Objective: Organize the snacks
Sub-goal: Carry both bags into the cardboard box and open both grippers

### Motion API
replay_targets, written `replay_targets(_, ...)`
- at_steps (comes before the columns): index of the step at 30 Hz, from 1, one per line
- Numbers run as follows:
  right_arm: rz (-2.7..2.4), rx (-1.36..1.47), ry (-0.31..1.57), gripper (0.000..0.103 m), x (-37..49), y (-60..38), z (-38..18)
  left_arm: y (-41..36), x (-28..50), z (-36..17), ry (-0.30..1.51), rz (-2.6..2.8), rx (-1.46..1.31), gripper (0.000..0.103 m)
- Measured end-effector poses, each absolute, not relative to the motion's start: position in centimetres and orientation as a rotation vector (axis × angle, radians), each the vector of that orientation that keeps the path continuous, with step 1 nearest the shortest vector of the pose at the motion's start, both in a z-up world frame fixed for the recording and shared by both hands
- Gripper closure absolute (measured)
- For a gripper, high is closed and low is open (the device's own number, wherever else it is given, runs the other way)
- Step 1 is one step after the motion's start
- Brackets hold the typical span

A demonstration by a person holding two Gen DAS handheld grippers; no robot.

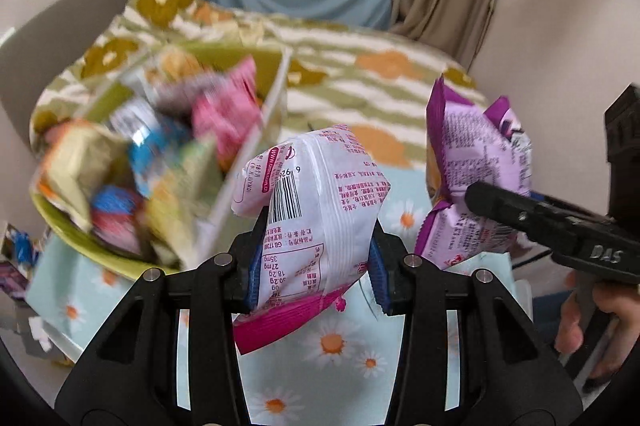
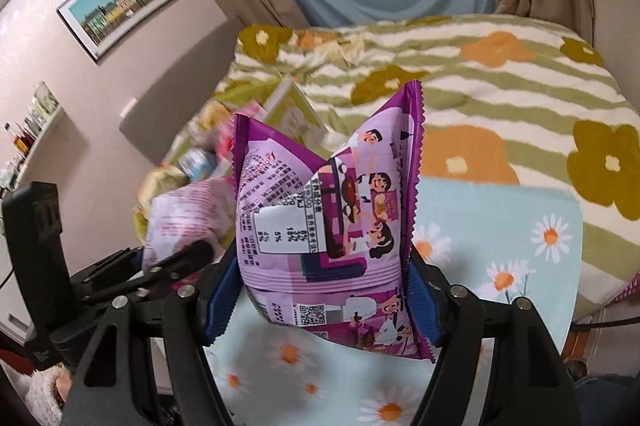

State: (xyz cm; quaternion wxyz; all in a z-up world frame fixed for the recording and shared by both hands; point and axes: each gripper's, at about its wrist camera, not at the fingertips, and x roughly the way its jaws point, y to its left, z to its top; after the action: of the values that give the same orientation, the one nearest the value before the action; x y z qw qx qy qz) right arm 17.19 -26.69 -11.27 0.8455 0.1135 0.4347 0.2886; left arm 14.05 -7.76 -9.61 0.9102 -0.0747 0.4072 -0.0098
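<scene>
My left gripper is shut on a white-and-pink snack packet, barcode side up, held above the daisy cloth. To its right hangs a purple snack bag, with one of the right gripper's fingers against it. In the right wrist view my right gripper is shut on that purple bag, its blue pads pressing both sides. The white-and-pink packet shows at the left there. A green bin with several mixed snack packs sits to the left, blurred.
A light blue daisy cloth lies under both grippers, on a bed with a green-striped floral blanket. A white divider stands in the bin. A person's hand grips the right handle. Curtains and a wall stand behind.
</scene>
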Motion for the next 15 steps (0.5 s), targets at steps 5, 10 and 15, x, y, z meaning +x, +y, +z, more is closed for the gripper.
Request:
replay_targets(5,0.628,0.227,0.842,0.034,16.9,-23.7,-7.5,-2.6,14.4,-5.2,0.782,-0.017,-0.150,0.062)
replay_targets(10,0.633,0.245,0.788,0.034,17.5,-18.9,-4.9,3.2,16.5,-4.3,0.809,-0.011,-0.144,0.062)
replay_targets(15,0.622,0.264,0.788,0.034,18.9,-13.9,-4.1,8.2,18.7,-6.2,0.868,-0.044,-0.121,0.061)
